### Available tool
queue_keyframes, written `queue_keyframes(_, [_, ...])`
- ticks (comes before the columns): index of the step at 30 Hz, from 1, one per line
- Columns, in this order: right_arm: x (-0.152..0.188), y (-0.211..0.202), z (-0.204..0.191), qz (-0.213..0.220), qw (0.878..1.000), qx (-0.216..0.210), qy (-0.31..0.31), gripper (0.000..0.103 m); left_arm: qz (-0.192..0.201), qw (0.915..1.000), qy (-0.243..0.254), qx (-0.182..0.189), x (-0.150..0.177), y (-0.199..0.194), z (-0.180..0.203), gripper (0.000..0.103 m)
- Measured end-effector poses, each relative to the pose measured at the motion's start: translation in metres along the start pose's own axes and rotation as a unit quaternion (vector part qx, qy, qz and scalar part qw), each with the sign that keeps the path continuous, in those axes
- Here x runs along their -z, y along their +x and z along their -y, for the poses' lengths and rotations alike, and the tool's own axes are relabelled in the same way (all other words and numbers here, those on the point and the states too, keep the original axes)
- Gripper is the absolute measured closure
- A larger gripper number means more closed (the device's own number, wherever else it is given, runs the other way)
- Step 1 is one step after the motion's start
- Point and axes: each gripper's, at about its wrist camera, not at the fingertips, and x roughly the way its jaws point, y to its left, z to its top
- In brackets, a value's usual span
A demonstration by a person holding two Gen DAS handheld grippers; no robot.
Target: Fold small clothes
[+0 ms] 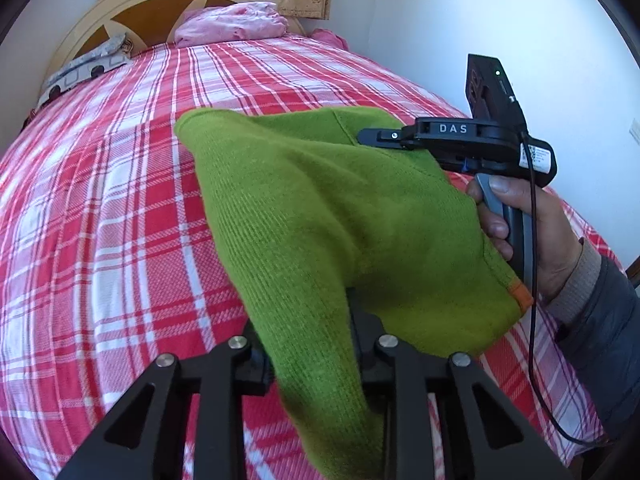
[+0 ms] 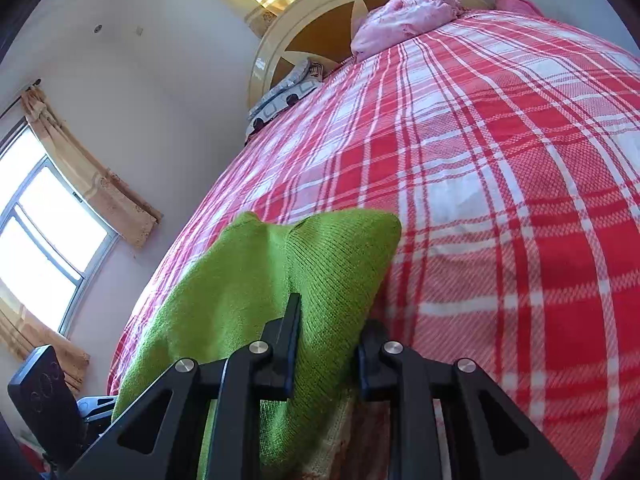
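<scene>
A small green knit garment (image 1: 320,216) with an orange tab at one hem hangs stretched between my two grippers above the red and white plaid bed (image 1: 120,208). My left gripper (image 1: 310,344) is shut on one edge of it; the cloth drapes over its fingers. My right gripper (image 1: 372,136), held in a hand, is shut on the far edge. In the right wrist view the garment (image 2: 280,280) bunches between the right gripper's fingers (image 2: 326,344), and the left gripper's body (image 2: 48,396) shows at lower left.
A pink bundle of bedding (image 1: 232,24) and a grey patterned pillow (image 1: 84,68) lie against the cream headboard (image 1: 132,4). A white wall runs along the bed's right side (image 1: 500,32). A curtained window (image 2: 44,232) is on the left wall.
</scene>
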Motion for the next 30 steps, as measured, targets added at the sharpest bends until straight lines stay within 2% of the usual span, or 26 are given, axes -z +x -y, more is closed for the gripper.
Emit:
queue_keyframes(3, [0.011,-0.008,-0.013,0.004,1.0,-0.011,0.0,0.081,-0.008,0.9999,0.004,-0.006,0.008,-0.009,0.0,0.075])
queue_keyframes(11, [0.039,-0.015,-0.06,0.007,0.999,-0.05,-0.013,0.081,0.005,0.9999,0.001,-0.015,0.038,-0.051,-0.003,0.075])
queue_keyframes(22, [0.074,0.003,-0.114,-0.016,0.995,-0.1,-0.015,0.081,0.034,0.9982,-0.032,-0.038,0.071,-0.097,-0.023,0.076])
queue_keyframes(30, [0.092,0.022,-0.155,-0.038,0.99,-0.131,-0.026,0.081,0.042,0.996,-0.048,-0.063,0.097,-0.117,-0.042,0.076])
